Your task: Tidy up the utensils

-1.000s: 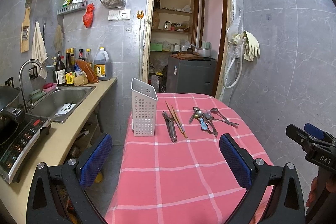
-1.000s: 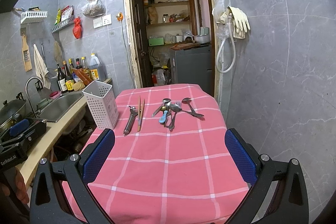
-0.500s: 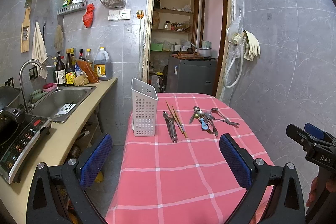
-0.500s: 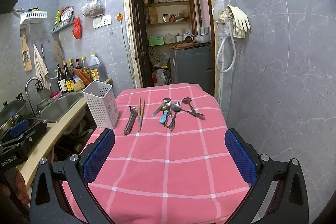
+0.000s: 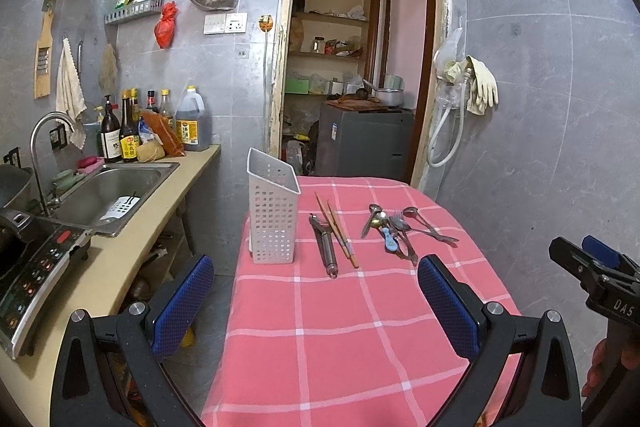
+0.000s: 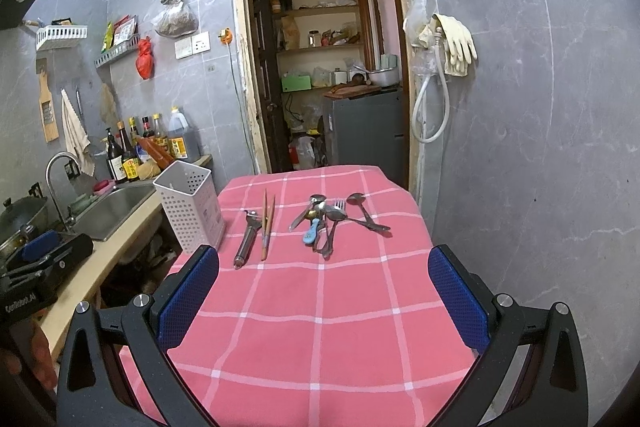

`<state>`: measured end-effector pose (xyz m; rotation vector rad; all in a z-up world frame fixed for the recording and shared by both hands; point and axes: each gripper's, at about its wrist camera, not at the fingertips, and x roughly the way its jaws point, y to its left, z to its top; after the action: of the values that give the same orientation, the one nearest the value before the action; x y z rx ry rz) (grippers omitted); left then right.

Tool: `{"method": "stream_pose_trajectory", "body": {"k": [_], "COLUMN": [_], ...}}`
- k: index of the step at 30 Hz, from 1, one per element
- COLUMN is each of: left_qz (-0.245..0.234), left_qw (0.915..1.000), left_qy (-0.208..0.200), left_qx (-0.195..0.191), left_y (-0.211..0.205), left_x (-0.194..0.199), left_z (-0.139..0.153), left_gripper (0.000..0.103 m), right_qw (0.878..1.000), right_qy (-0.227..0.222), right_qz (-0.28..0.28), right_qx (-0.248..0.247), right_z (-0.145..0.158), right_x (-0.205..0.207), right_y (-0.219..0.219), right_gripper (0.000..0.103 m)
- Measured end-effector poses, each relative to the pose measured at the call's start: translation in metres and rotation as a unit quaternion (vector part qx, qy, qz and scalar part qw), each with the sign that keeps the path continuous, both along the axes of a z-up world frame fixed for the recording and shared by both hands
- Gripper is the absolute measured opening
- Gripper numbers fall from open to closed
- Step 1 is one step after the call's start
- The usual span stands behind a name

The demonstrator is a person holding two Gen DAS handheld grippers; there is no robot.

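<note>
Our left gripper (image 5: 312,301) and right gripper (image 6: 322,293) hover with fingers spread wide, grasping nothing, over the near part of the desk (image 6: 320,339). Farther off lie a metal peeler (image 6: 246,239) and chopsticks (image 6: 267,225) — right of them a heap of spoons and a fork (image 6: 328,218). The white perforated utensil holder (image 5: 273,213) stands upright at the desk's left edge.
</note>
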<state>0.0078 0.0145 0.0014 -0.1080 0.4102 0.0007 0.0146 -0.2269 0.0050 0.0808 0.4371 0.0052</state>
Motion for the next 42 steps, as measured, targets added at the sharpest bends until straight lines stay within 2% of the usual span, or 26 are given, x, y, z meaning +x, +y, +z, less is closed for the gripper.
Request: {"method": "stream_pose_trajectory", "body": {"k": [8, 13, 26, 42], "left_qz": [-0.002, -0.001, 0.015, 0.026], "left_qw": [1.0000, 1.0000, 0.9998, 0.9995], "left_qy": [-0.007, -0.006, -0.001, 0.011], "left_qx": [-0.004, 0.004, 0.009, 0.017], "left_y": [-0.008, -0.014, -0.042, -0.075], "left_x": [0.036, 0.057, 0.137, 0.236], "left_z": [-0.002, -0.002, -0.001, -0.022], "left_gripper": [0.103, 0.103, 0.103, 0.103], "right_qw": [1.000, 1.000, 1.000, 0.999], "right_qy": [0.003, 0.001, 0.000, 0.011], "right_qz": [0.003, 0.006, 0.022, 0.045], "right_qx": [0.000, 0.006, 0.007, 0.010], "right_z": [0.007, 0.007, 0.006, -0.021], "right_x": [0.023, 0.052, 0.146, 0.256], "right_y": [-0.013, -0.024, -0.047, -0.076], "right_gripper": [0.102, 0.102, 0.102, 0.102]}}
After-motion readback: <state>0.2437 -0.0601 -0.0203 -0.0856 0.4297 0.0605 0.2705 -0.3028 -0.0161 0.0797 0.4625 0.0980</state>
